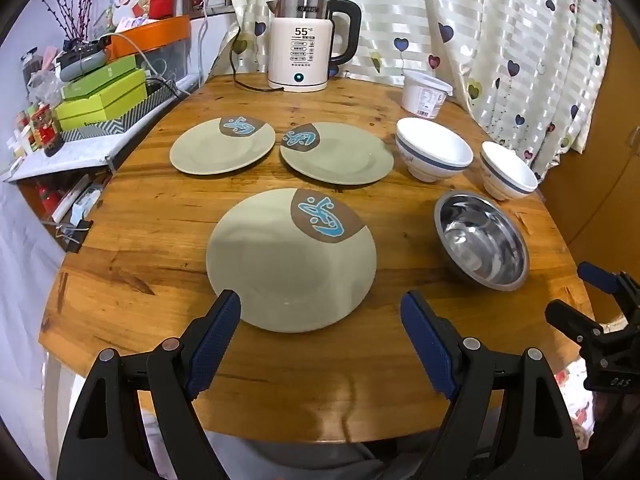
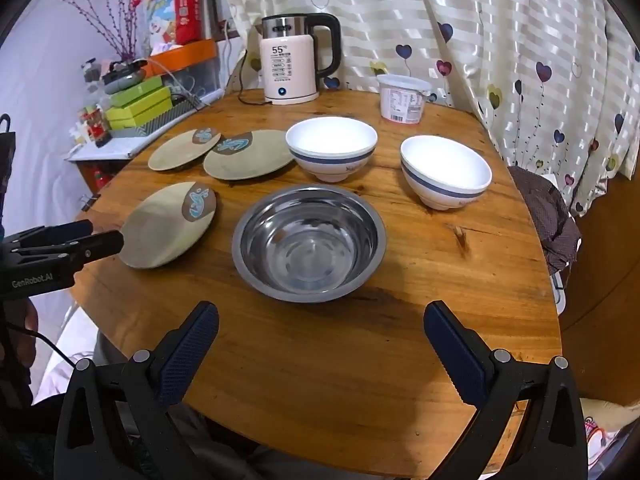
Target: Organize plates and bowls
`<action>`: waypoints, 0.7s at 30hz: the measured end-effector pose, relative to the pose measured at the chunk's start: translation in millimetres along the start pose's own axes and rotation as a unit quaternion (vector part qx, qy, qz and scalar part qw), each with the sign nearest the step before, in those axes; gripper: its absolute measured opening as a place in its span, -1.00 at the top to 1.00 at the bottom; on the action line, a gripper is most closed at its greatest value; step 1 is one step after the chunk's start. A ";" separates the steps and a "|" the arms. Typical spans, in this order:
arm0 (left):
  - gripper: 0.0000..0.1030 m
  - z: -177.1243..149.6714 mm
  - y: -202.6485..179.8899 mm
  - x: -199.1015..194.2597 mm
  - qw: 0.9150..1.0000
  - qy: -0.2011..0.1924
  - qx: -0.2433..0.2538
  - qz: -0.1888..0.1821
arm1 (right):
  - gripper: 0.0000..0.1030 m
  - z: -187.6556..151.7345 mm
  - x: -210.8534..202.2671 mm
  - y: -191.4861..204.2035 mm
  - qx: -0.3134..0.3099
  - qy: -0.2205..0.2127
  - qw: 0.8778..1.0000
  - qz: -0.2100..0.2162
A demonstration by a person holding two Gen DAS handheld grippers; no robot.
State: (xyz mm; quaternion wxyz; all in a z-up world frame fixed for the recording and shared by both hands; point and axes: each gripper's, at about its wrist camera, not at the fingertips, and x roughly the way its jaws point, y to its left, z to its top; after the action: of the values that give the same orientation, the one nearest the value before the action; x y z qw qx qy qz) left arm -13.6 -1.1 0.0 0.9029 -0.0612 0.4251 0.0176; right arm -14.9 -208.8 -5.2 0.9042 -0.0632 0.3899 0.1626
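So basically nothing's been sorted yet as far as I can tell. Everything's laid out single on the round wooden table (image 1: 160, 240), nothing stacked.

Using the steel bowl (image 2: 309, 242) as the reference: it sits near the front of the table, right ahead of the right gripper (image 2: 320, 344). The nearest green plate (image 1: 291, 260) is just to its left, right in front of the left gripper (image 1: 320, 328). Behind that plate, further back and left of the steel bowl, are two more green plates: the far-left plate (image 1: 222, 146) and the middle plate (image 1: 337, 154), edges nearly touching or slightly overlapped, hard to say which. Behind the steel bowl are two white bowls with a blue band, one bowl straight back (image 2: 331, 148) and the other bowl back and to the right (image 2: 446, 172), clearly apart from each other. The kettle (image 2: 290, 62) and a white tub (image 2: 404, 98) sit way at the back, and they aren't part of the job I'd guess.

Both grippers are spread wide with nothing between the pads, hovering over the near edge of the table and angled down.

So what's left is pretty much all of it: three plates to pile up and three bowls to nest or group.
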 end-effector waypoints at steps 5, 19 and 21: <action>-0.61 -0.7 2.2 -0.6 1.000 0.001 0.000 0.003 | -1.00 -0.4 -1.7 4.2 -0.004 0.001 1.000 0.000; -0.60 -1.7 9.5 4.3 1.000 0.006 -0.003 0.011 | -1.00 1.3 3.8 5.6 -0.008 0.004 1.000 0.008; -0.60 -1.1 10.5 4.7 1.000 0.007 -0.007 0.009 | -1.00 1.8 4.5 6.4 -0.010 0.003 1.000 0.008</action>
State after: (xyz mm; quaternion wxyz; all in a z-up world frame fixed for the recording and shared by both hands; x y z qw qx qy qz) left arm -12.4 9.0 -5.3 0.8994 -0.0641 0.4315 0.0281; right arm -12.9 -201.3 -7.2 0.9008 -0.0691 0.3919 0.1737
